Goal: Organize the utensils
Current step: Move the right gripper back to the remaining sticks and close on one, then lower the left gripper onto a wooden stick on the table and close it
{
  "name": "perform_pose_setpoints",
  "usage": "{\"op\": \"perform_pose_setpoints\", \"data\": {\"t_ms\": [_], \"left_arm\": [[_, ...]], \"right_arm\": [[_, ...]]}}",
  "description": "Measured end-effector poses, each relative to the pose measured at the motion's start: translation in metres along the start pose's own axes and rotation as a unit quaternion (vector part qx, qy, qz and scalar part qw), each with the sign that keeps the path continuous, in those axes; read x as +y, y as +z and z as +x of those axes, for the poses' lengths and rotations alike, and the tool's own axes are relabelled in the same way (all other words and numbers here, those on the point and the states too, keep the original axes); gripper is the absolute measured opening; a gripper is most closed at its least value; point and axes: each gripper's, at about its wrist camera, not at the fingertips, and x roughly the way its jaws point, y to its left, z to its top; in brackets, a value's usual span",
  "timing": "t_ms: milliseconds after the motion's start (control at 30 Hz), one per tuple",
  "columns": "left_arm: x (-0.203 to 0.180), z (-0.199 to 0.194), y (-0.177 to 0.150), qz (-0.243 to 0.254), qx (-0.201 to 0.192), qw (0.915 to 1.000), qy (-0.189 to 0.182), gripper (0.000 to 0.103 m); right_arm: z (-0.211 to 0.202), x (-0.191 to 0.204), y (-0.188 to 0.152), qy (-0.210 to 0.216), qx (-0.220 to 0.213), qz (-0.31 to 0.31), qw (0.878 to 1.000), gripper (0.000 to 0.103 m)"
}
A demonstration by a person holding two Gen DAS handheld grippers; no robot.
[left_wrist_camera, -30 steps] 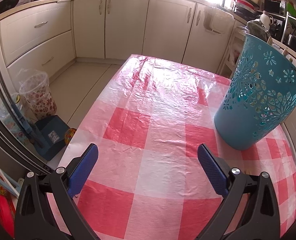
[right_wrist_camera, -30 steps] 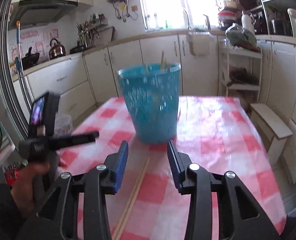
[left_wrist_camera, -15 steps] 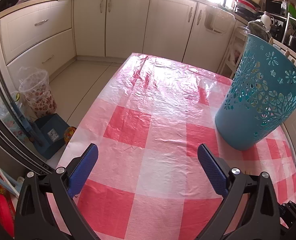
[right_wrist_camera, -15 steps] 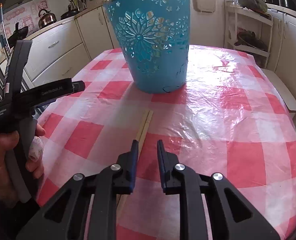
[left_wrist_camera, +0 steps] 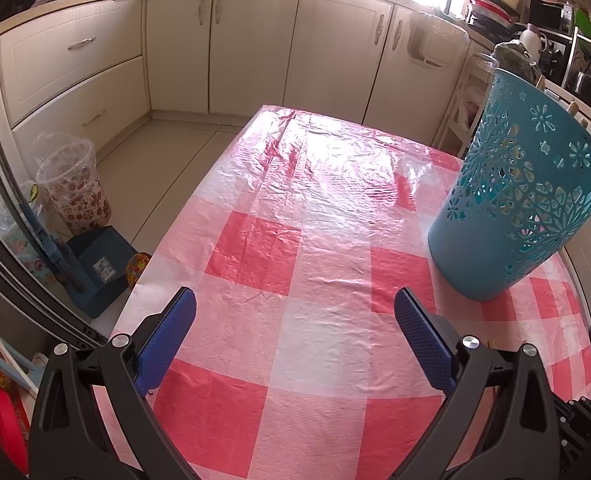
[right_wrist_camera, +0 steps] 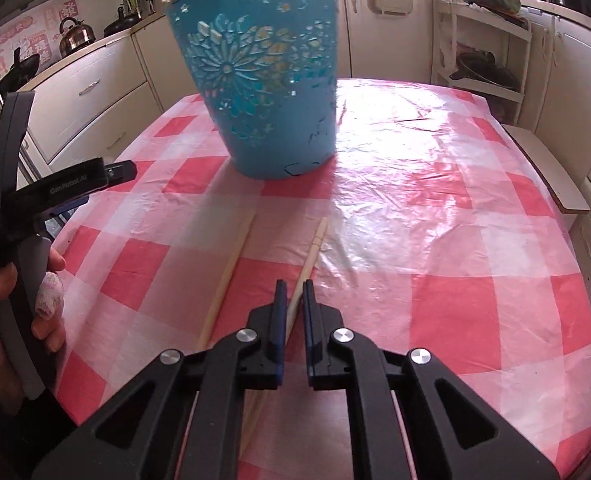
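A teal cut-out basket (right_wrist_camera: 263, 76) stands on the red-checked tablecloth (right_wrist_camera: 435, 208); it also shows at the right of the left wrist view (left_wrist_camera: 519, 208), with wooden stick ends above its rim. My right gripper (right_wrist_camera: 292, 286) is shut on a wooden chopstick (right_wrist_camera: 313, 248), whose tip points toward the basket. A second chopstick (right_wrist_camera: 231, 264) lies on the cloth just to its left. My left gripper (left_wrist_camera: 295, 320) is open and empty above the near left part of the table; its body shows at the left of the right wrist view (right_wrist_camera: 47, 196).
Cream kitchen cabinets (left_wrist_camera: 255, 44) line the far wall. A lined floral bin (left_wrist_camera: 75, 188) and a blue dustpan (left_wrist_camera: 95, 268) stand on the floor left of the table. A white shelf rack (right_wrist_camera: 483, 48) and a wooden bench (right_wrist_camera: 547, 168) sit to the right.
My right gripper dropped toward the table and closed on one chopstick of the pair, which now angles away from the other. My left gripper stayed open and barely moved.
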Motion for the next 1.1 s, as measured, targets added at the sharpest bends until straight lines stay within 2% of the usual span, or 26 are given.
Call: {"op": "perform_pose_setpoints", "data": {"t_ms": [200, 667, 767, 833, 900, 1100], "left_arm": [[-0.002, 0.001, 0.0, 0.002, 0.003, 1.0, 0.003, 0.095], [-0.009, 0.006, -0.001, 0.018, 0.016, 0.9997, 0.011, 0.095], [-0.018, -0.003, -0.006, 0.025, 0.015, 0.9996, -0.005, 0.095], [-0.03, -0.011, -0.015, 0.024, 0.025, 0.9987, -0.038, 0.095], [-0.052, -0.022, -0.025, 0.044, 0.03, 0.9968, -0.06, 0.095], [-0.117, -0.034, -0.045, 0.127, 0.044, 0.9893, -0.057, 0.095]], "right_arm": [[-0.008, -0.023, -0.005, -0.016, -0.012, 0.016, 1.0, 0.006], [-0.007, -0.025, -0.005, -0.006, -0.024, 0.025, 0.999, 0.006], [-0.007, -0.026, -0.005, -0.001, -0.024, 0.031, 0.999, 0.006], [-0.007, -0.028, -0.005, 0.003, -0.023, 0.034, 0.999, 0.006], [-0.007, -0.03, -0.004, 0.007, -0.023, 0.038, 0.999, 0.006], [-0.007, -0.035, -0.004, 0.022, -0.022, 0.049, 0.998, 0.006]]}}
